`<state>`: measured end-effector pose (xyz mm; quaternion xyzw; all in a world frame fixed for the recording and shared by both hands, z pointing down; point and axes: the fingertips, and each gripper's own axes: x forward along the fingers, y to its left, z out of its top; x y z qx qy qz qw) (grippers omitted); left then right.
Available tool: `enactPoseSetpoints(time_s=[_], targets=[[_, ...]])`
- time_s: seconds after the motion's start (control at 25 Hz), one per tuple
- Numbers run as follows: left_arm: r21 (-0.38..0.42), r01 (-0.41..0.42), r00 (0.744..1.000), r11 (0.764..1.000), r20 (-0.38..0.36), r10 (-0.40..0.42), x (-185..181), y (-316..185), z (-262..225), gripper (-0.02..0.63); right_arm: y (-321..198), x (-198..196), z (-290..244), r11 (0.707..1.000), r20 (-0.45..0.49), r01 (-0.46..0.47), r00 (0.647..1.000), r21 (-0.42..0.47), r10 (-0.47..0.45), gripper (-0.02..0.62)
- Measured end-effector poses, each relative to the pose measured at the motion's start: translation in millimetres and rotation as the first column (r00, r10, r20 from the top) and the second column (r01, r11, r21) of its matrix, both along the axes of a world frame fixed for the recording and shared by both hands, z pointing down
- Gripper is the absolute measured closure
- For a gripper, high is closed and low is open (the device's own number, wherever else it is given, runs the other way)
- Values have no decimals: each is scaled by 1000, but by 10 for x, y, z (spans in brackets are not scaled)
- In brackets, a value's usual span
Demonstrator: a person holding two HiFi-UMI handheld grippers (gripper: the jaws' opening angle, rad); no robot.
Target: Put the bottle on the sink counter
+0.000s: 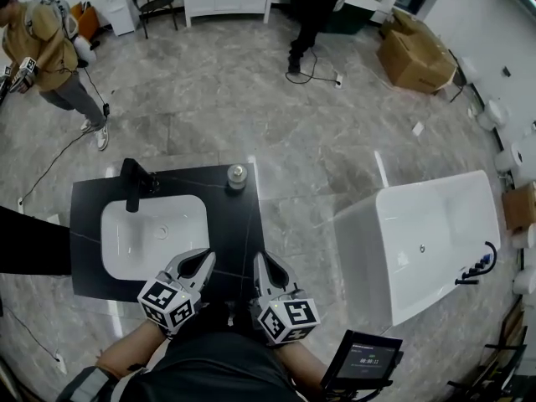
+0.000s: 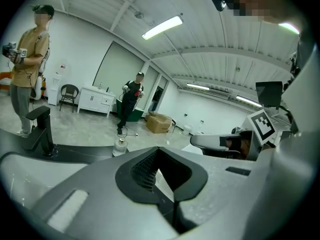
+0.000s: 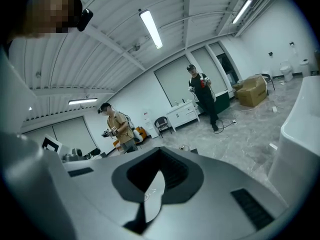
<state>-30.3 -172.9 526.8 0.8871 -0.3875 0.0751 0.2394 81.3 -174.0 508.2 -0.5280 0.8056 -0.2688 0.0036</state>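
The bottle (image 1: 237,176), small and clear with a round cap, stands upright on the far right corner of the black sink counter (image 1: 172,193). It also shows in the left gripper view as the bottle (image 2: 119,146), beyond the jaws. My left gripper (image 1: 202,263) hovers over the counter's near edge, by the white basin (image 1: 155,239). It is shut and holds nothing. My right gripper (image 1: 259,266) sits just right of it at the counter's near right corner, jaws together, empty. Both grippers are well short of the bottle. In their own views the left gripper (image 2: 162,176) and the right gripper (image 3: 155,184) grip nothing.
A black faucet (image 1: 132,182) rises at the basin's far left. A white bathtub (image 1: 435,241) stands to the right across a strip of grey floor. A person (image 1: 50,53) stands far left, another person (image 1: 314,15) at the back. A cardboard box (image 1: 414,57) lies far right.
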Motion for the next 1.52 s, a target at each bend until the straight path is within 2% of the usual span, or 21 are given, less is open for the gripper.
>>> enactPoseSetpoints(time_s=[0.24,0.4,0.56,0.88,1.16,1.52], targets=[[36,20,1000,999,3,-20,-75,136,-216,603,144,-41,-175,999,-6,11,1000,35,-11,600],[39,61,998,997,-28,-59,-139,192,-323,603,200,-89,-331,998,-7,13,1000,69,-13,600],[60,59,997,996,-49,-56,-103,230,-450,603,230,-159,-503,994,-9,24,1000,108,-23,600],[151,100,993,983,-82,-89,-163,224,-866,603,275,-213,-786,984,-19,42,999,172,-39,600],[251,124,992,960,-67,-110,-259,273,-1051,603,311,-309,-913,975,-30,49,999,219,-44,600],[238,134,990,962,-79,-118,-252,350,-986,603,412,-368,-975,958,-62,80,996,275,-65,600]])
